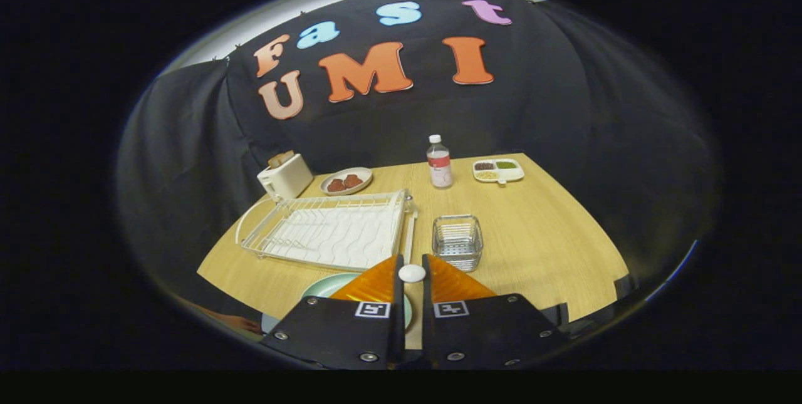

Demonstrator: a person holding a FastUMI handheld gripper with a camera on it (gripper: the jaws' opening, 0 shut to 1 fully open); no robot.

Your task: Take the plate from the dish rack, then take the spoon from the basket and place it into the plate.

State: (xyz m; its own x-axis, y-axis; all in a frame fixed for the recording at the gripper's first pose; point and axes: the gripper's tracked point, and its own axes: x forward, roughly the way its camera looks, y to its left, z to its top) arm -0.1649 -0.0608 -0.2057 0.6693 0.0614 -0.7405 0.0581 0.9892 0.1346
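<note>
Spoon point(411, 273): white, glossy, only its rounded end visible, poking up between my fingertips. My gripper point(411, 269) is clenched on it, fingers nearly together with a thin gap, both sides pressing the spoon. Plate point(329, 286): pale green, round, smooth, lying flat on the table point(551, 241) right under and just left of my fingers, mostly hidden by them. Dish rack point(329, 228): white wire frame over a wavy white tray, rectangular, beyond my left finger. Basket point(457, 242): small, square, metal mesh with clear walls, just ahead of my right finger, beside the rack. Table is light wood grain. Farther back: white toaster point(285, 176) with bread in its slots, oval dish point(346, 181) with brown pieces, clear plastic bottle point(439, 163) with white cap, divided white tray point(498, 170) with small fillings.
</note>
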